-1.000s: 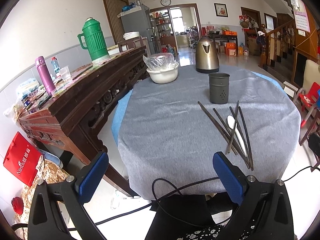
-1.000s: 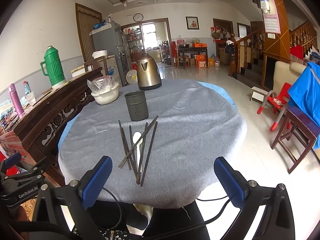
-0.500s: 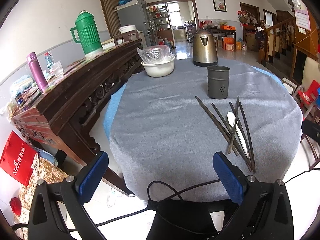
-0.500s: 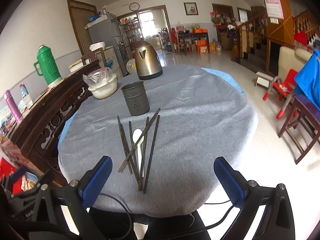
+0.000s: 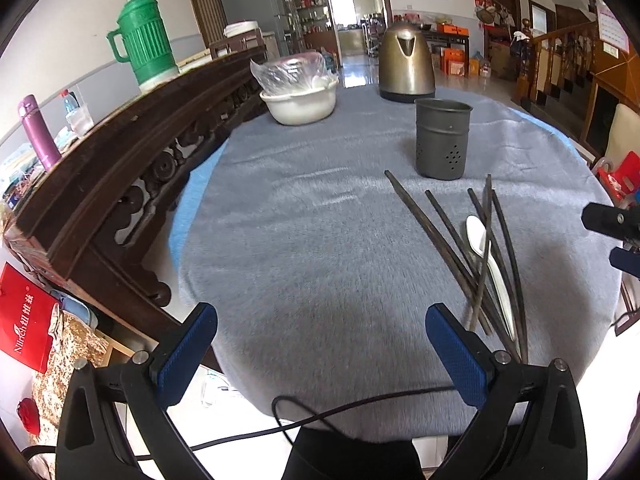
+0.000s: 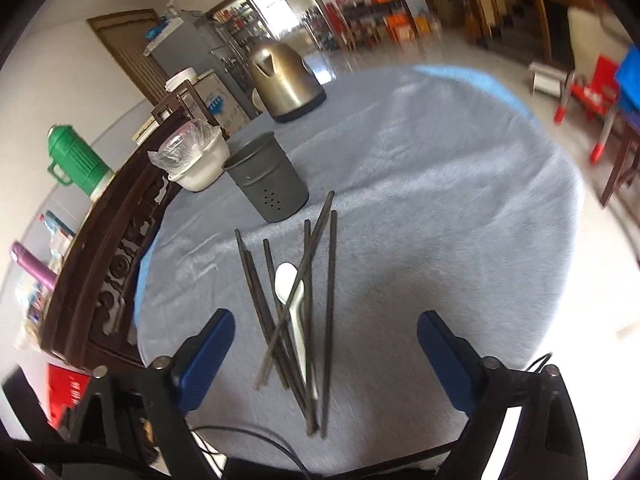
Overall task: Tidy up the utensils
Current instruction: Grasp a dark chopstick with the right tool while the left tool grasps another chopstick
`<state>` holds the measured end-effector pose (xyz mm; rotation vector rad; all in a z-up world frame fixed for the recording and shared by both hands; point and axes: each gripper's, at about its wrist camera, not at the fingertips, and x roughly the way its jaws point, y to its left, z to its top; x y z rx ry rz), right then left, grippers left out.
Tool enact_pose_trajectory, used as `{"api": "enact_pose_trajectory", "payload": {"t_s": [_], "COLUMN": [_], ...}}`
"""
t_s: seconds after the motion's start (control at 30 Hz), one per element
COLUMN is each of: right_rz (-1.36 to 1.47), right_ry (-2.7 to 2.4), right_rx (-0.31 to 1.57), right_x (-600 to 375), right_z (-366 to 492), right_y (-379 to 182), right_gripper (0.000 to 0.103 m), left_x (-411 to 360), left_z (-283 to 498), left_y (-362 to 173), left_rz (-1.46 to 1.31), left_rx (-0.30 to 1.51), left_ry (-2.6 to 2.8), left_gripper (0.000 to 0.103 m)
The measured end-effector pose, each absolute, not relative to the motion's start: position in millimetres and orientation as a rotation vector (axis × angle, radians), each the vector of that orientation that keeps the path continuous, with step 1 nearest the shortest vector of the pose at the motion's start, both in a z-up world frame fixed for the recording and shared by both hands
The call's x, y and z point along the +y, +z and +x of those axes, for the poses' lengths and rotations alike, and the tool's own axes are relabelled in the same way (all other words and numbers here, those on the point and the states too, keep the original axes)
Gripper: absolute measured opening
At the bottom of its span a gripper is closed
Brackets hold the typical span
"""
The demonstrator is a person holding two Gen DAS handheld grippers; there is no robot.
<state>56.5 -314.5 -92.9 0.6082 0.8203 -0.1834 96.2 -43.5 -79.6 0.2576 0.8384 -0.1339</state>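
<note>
Several dark chopsticks (image 5: 456,236) and a white spoon (image 5: 486,260) lie in a loose crossed pile on the grey tablecloth (image 5: 320,220). A dark grey perforated utensil holder (image 5: 442,138) stands upright just beyond them. In the right wrist view the chopsticks (image 6: 298,304) and spoon (image 6: 292,300) lie just ahead of my right gripper (image 6: 324,356), and the holder (image 6: 266,176) stands beyond. My right gripper is open and empty, low over the near table edge. My left gripper (image 5: 320,354) is open and empty, to the left of the pile.
A bronze kettle (image 5: 406,64) and a white bowl with a plastic bag (image 5: 300,94) stand at the table's far side. A dark carved sideboard (image 5: 120,152) with a green thermos (image 5: 146,38) runs along the left. Red stools (image 6: 588,92) stand on the floor to the right.
Both grippers have moved forward and down toward the table. The right gripper has tilted and closed in on the pile of chopsticks. Nothing on the table has moved.
</note>
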Motion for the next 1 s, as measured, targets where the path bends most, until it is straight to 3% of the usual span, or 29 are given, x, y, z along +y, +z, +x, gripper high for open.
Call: {"api": "enact_pose_trajectory", "payload": {"t_s": [0.13,0.43,0.73,1.0], "right_rz": [0.644,0.763,0.862,0.974], "right_ry": [-0.154,-0.086,-0.057,-0.049], "right_rx": [0.85,0.902,0.948,0.973], "right_x": [-321.8,-340.2,-356.8,-373.9], "right_z": [84.5,144.5,181.0,196.2], "right_y": [-98.3,-114.2,-132.9,-149.0], "right_gripper": [0.077,0.062,0.054,0.053], "left_x": [-51.9,-67.4,-77.5,-64.6], "left_z": [114.9,150.3,184.3,247.4], "left_y": [-90.3,-109.7,-121.0,-128.8], "left_rz": [0.262,0.274,0.267,0.07], "left_rx": [0.869,0.923,0.954,1.111], "left_ry": [-0.133,-0.137,-0.147,-0.223], "left_gripper": [0.103,0.103,0.103,0.103]}}
